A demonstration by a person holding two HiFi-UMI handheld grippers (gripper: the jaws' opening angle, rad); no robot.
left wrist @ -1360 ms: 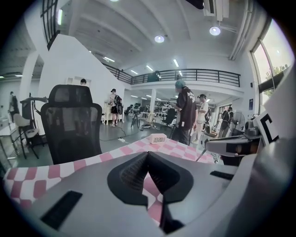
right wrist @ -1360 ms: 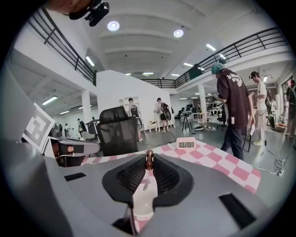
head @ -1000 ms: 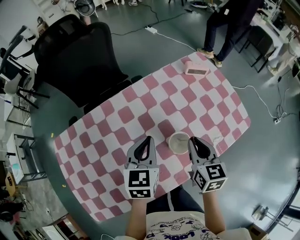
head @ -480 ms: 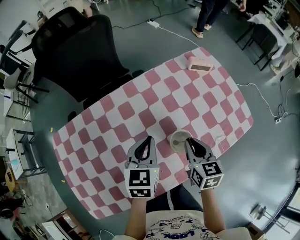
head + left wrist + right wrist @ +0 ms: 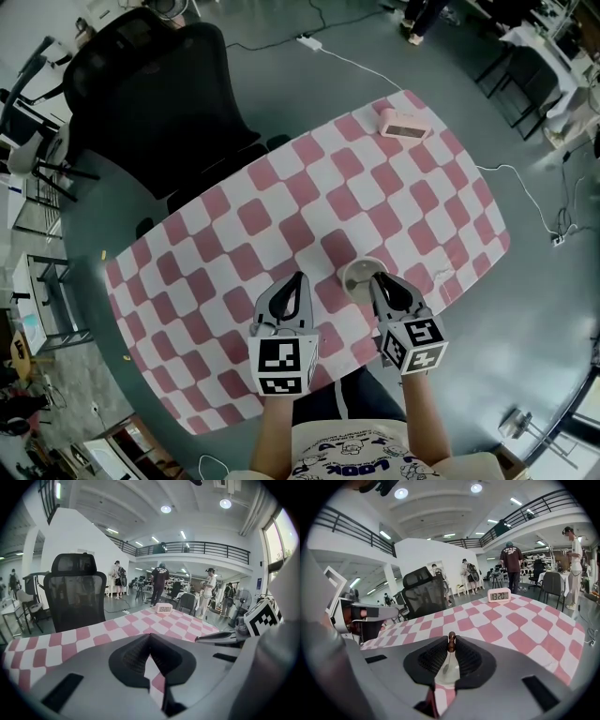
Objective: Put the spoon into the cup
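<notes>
A white cup [image 5: 357, 275] stands on the pink-and-white checked table [image 5: 281, 187] near its front edge. My right gripper [image 5: 377, 278] sits at the cup's right rim, shut on the brown knobbed end of a thin spoon [image 5: 451, 642]. The spoon's shaft hangs down between the jaws, with its small bowl over the white cup [image 5: 451, 679] below. My left gripper [image 5: 299, 277] hovers to the left of the cup, apart from it. Its jaws are shut, tips [image 5: 150, 635] touching, with nothing between them.
A pink digital clock [image 5: 403, 123] lies at the table's far right corner. A black mesh office chair [image 5: 159, 103] stands behind the far left side. A white cable [image 5: 511, 183] runs across the floor on the right. The table's front edge is just under my hands.
My right gripper has sunk a little and shifted left onto the cup's rim, spoon still held. The left gripper has hardly moved. The person standing beyond the table has left the view.
</notes>
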